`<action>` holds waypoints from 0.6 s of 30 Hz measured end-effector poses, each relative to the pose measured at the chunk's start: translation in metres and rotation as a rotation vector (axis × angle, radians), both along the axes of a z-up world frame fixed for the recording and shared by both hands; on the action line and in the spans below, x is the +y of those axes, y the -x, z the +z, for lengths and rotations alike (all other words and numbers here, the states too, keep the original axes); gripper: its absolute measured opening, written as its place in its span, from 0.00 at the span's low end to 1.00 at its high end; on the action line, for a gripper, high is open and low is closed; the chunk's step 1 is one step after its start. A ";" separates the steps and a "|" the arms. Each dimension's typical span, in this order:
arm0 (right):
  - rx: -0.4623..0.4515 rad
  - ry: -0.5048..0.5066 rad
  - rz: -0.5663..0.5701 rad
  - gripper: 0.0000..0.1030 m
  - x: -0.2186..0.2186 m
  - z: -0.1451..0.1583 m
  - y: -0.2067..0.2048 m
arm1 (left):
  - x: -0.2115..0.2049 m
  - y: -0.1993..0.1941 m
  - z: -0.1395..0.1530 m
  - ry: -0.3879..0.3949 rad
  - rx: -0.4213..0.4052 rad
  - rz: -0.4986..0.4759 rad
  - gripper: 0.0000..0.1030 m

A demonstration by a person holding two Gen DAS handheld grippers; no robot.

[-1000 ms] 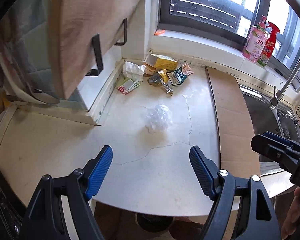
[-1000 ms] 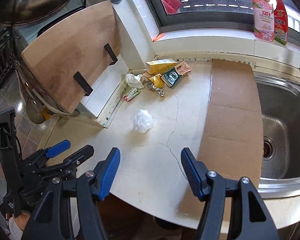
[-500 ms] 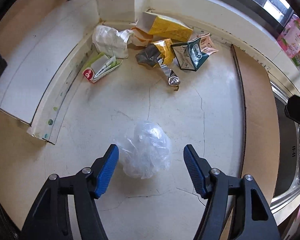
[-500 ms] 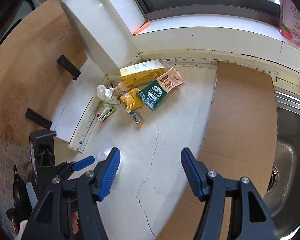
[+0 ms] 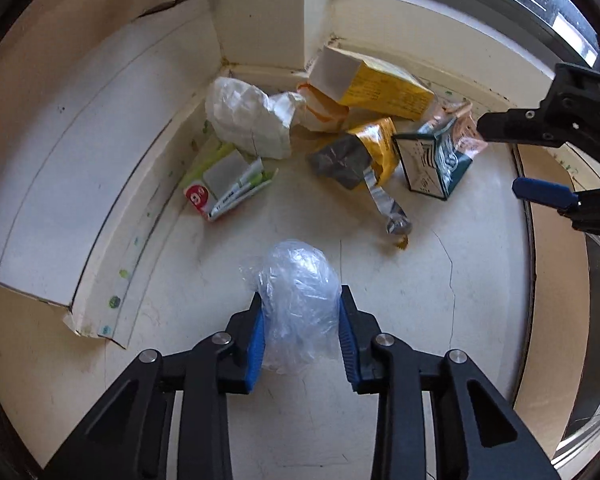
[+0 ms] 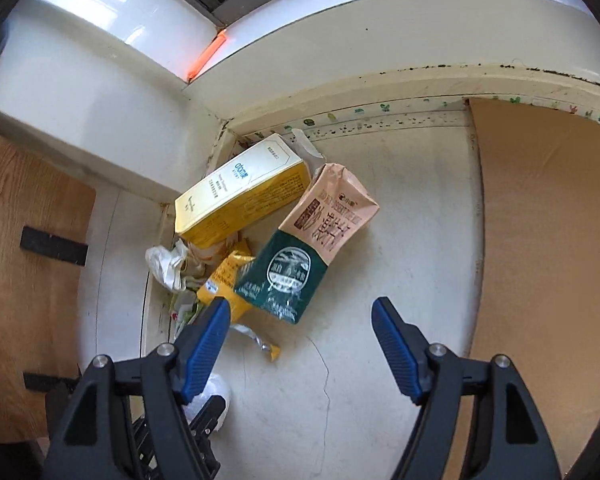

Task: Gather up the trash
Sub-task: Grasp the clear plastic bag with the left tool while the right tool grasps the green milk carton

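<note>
My left gripper is shut on a crumpled clear plastic bag on the white counter; the bag also shows in the right wrist view. My right gripper is open and empty, just in front of a green-and-pink carton. It also shows in the left wrist view. Behind lie a yellow box, a yellow foil wrapper, a white crumpled paper bag and a green-red packet.
The trash lies in the corner under a window sill with an orange strip. A brown cardboard sheet covers the counter on the right. A white board and a wooden cutting board stand at the left.
My left gripper has moved forward and shut on the plastic bag. My right gripper has moved in toward the trash pile in the corner, still open.
</note>
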State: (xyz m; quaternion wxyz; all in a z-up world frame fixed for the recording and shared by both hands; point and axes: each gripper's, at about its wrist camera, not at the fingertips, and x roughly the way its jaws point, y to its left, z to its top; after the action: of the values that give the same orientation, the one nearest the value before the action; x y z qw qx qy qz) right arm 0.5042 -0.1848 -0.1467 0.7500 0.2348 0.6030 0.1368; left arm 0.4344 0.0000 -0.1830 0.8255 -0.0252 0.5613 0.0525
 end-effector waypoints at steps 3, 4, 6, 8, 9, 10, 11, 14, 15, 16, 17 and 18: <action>0.031 -0.006 -0.039 0.71 0.004 -0.015 -0.015 | 0.000 -0.011 0.004 -0.018 -0.034 0.017 0.28; 0.038 -0.012 -0.049 0.71 0.005 -0.018 -0.019 | 0.000 -0.014 0.004 -0.025 -0.045 0.022 0.28; 0.055 -0.021 -0.073 0.71 0.007 -0.025 -0.026 | 0.000 -0.021 0.006 -0.034 -0.059 0.029 0.28; 0.062 -0.024 -0.091 0.71 0.008 -0.031 -0.032 | -0.004 -0.028 0.007 -0.033 -0.067 0.035 0.28; 0.066 -0.023 -0.096 0.71 0.010 -0.033 -0.035 | -0.005 -0.031 0.007 -0.031 -0.069 0.037 0.28; 0.070 -0.019 -0.098 0.71 0.011 -0.036 -0.037 | 0.000 -0.030 0.006 -0.029 -0.070 0.039 0.28; 0.072 -0.013 -0.100 0.71 0.013 -0.037 -0.039 | 0.001 -0.030 0.007 -0.028 -0.070 0.041 0.28; 0.073 0.014 -0.089 0.71 0.019 -0.041 -0.042 | 0.001 -0.030 0.010 -0.028 -0.070 0.043 0.28; 0.075 0.029 -0.083 0.70 0.022 -0.042 -0.043 | 0.001 -0.030 0.011 -0.028 -0.071 0.044 0.28; 0.067 0.037 -0.083 0.65 0.023 -0.041 -0.043 | 0.001 -0.028 0.013 -0.026 -0.073 0.045 0.28; 0.062 0.052 -0.081 0.57 0.025 -0.041 -0.043 | 0.001 -0.028 0.014 -0.025 -0.076 0.047 0.28; 0.063 0.048 -0.076 0.54 0.027 -0.041 -0.044 | 0.006 -0.021 0.018 -0.023 -0.080 0.049 0.28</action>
State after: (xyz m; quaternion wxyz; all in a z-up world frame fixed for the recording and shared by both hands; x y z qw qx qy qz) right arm 0.5478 -0.1580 -0.1879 0.7407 0.2436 0.6202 0.0861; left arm 0.4554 0.0057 -0.1647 0.8460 -0.0316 0.5266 0.0780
